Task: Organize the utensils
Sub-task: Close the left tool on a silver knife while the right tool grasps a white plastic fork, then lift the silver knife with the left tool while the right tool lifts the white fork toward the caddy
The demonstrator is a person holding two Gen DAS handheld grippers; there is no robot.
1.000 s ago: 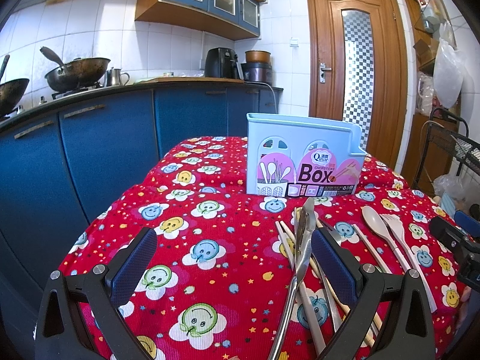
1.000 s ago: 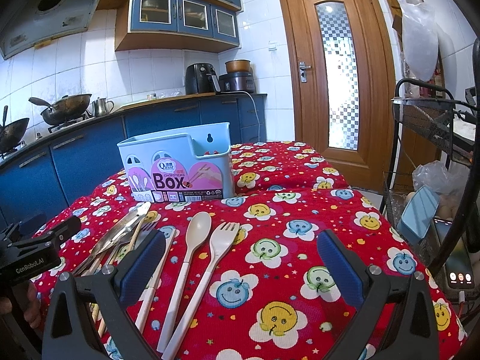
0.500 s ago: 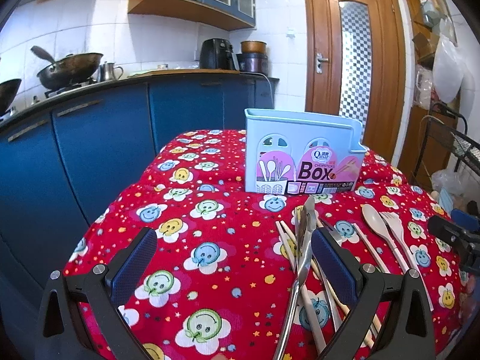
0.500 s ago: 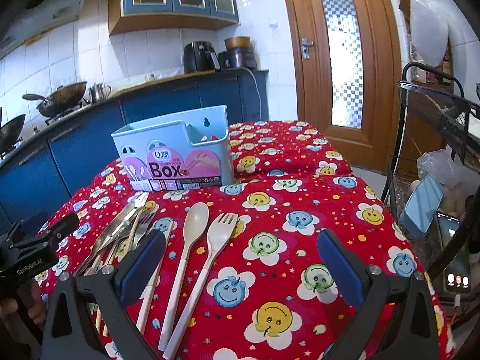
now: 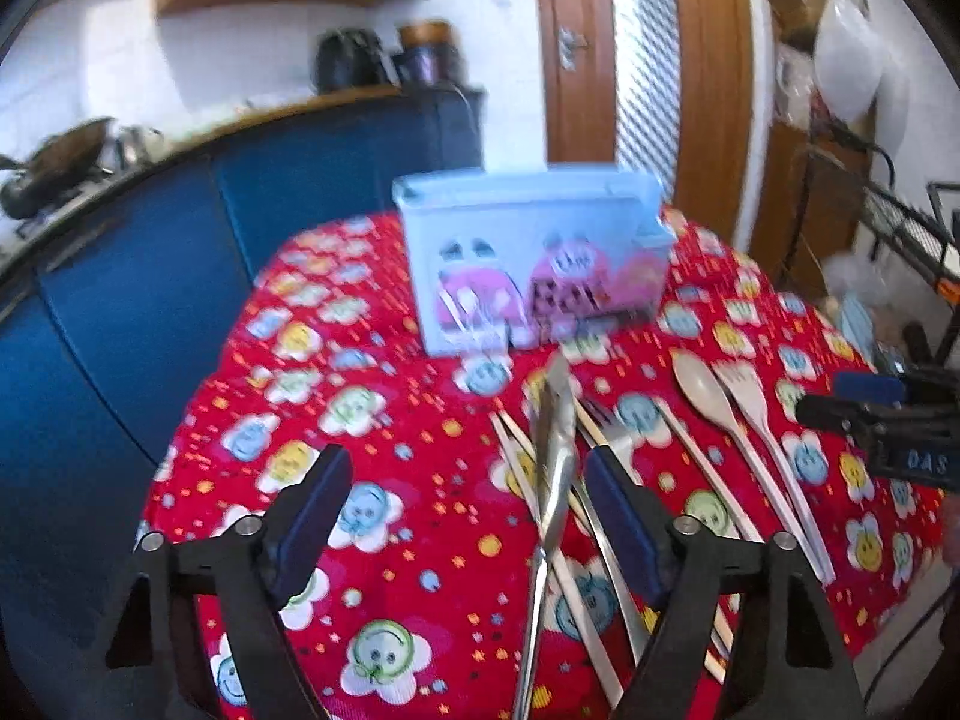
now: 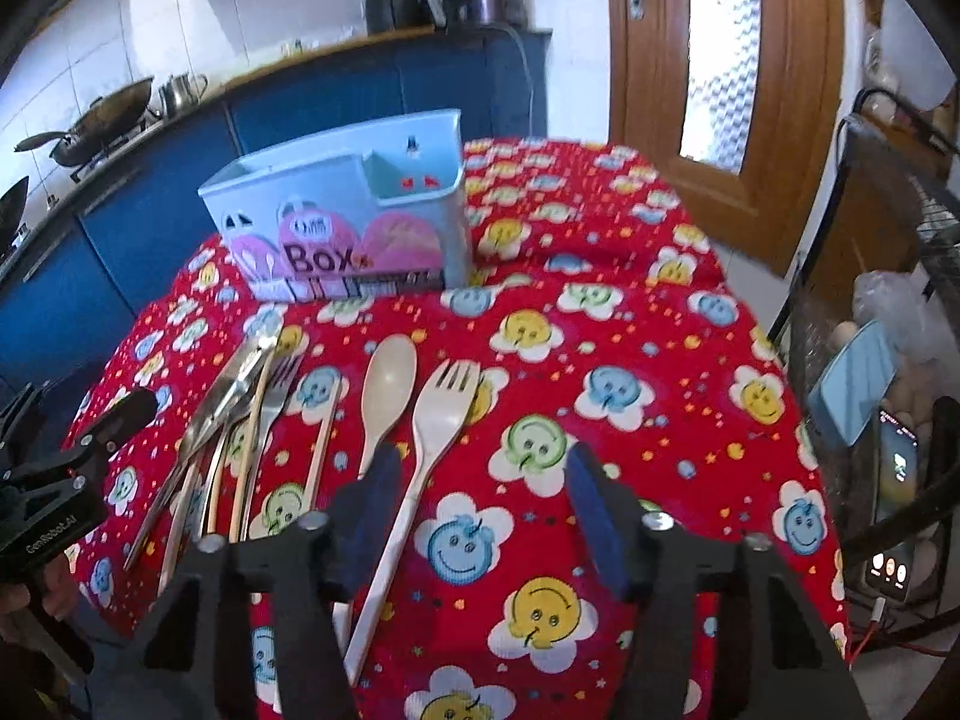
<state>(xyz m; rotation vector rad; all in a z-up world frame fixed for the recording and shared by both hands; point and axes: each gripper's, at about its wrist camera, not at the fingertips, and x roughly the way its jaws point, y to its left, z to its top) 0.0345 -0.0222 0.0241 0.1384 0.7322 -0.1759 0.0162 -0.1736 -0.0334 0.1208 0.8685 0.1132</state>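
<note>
A light blue utensil box (image 5: 534, 264) with a pink "Box" label stands at the far side of the table; it also shows in the right wrist view (image 6: 348, 228). Metal tongs (image 5: 552, 468), a metal fork and chopsticks (image 6: 240, 420) lie in a loose pile. A cream spoon (image 6: 387, 384) and cream fork (image 6: 435, 426) lie beside them. My left gripper (image 5: 465, 498) is open and empty above the cloth, its right finger next to the tongs. My right gripper (image 6: 480, 486) is open and empty, with the cream fork's handle between its fingers.
The table wears a red smiley-flower cloth (image 6: 630, 360). Blue kitchen cabinets (image 5: 150, 276) stand left and behind, a wooden door (image 6: 720, 60) beyond. A wire rack (image 6: 888, 324) with a phone and bags stands close on the right.
Both grippers have tilted down and moved in over the table. The right gripper has narrowed somewhat and now straddles the cream fork's handle. The left view is motion-blurred.
</note>
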